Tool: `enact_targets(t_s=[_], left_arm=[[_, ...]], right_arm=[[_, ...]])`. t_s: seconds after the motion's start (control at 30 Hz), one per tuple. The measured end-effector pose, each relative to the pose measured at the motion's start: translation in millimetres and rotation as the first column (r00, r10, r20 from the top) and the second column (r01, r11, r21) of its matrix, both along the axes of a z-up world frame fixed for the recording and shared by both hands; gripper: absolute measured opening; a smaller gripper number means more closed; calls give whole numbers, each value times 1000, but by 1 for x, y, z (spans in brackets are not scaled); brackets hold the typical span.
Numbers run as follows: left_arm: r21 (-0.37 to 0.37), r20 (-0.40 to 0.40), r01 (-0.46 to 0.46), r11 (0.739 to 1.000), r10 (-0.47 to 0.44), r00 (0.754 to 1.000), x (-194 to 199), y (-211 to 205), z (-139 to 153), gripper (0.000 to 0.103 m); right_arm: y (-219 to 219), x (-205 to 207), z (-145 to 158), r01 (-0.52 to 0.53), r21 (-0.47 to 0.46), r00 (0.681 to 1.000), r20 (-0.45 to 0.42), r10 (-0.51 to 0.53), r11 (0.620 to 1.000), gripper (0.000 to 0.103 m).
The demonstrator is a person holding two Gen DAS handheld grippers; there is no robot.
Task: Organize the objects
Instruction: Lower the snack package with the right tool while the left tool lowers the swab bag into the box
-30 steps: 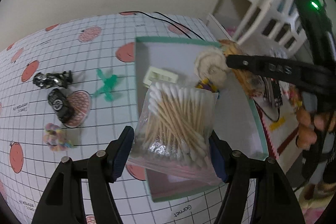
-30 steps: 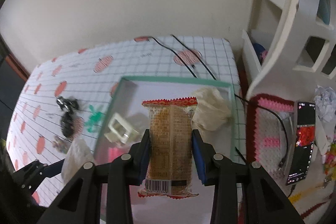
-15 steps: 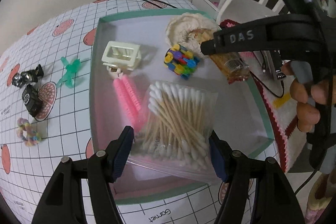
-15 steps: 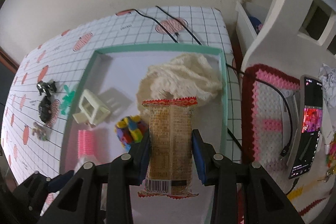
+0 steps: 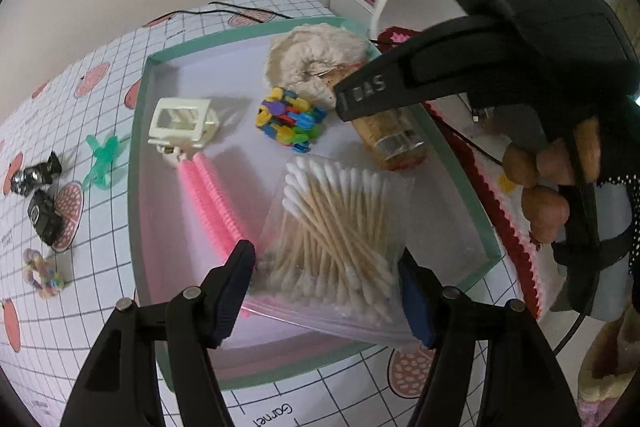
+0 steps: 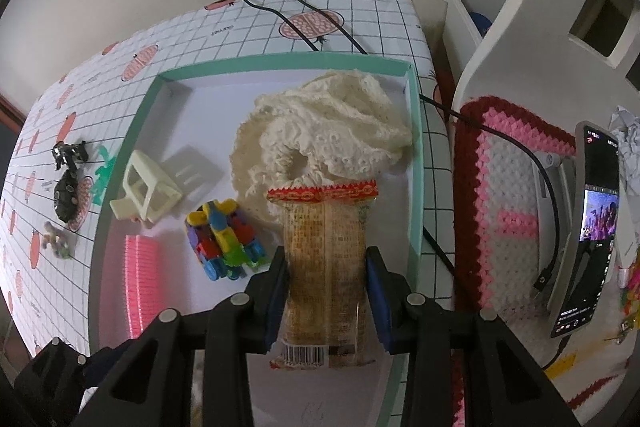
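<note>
Left wrist view is showing the left gripper [image 5: 326, 291] with its fingers clamped on a clear bag of cotton swabs [image 5: 334, 231], hanging over the near part of the green-rimmed tray [image 5: 138, 163] on the desk [image 5: 52, 307]. The right gripper [image 6: 327, 301] is pinching a wrapped snack pack [image 6: 326, 259] between its fingers above the tray's right side. Inside the tray, a cream crocheted cloth [image 6: 320, 143] is lying at the far end, with a colourful block toy [image 6: 222, 239], a white plastic chair [image 6: 146, 193] and a pink comb [image 6: 138, 279] left of the pack.
</note>
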State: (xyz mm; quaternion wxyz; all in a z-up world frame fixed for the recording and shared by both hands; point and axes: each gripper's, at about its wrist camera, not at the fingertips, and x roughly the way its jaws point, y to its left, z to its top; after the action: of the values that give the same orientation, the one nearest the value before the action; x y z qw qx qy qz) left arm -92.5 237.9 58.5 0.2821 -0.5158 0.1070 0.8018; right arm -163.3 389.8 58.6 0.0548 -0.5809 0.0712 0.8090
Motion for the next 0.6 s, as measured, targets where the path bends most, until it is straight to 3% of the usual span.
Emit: enact_targets(t_s=[0.6], left_arm=[[-42,-24,36,998,-37,999,8,2,0,70]], right_arm=[[2,0,-9,-6,-1,1000,16,6,1000,39]])
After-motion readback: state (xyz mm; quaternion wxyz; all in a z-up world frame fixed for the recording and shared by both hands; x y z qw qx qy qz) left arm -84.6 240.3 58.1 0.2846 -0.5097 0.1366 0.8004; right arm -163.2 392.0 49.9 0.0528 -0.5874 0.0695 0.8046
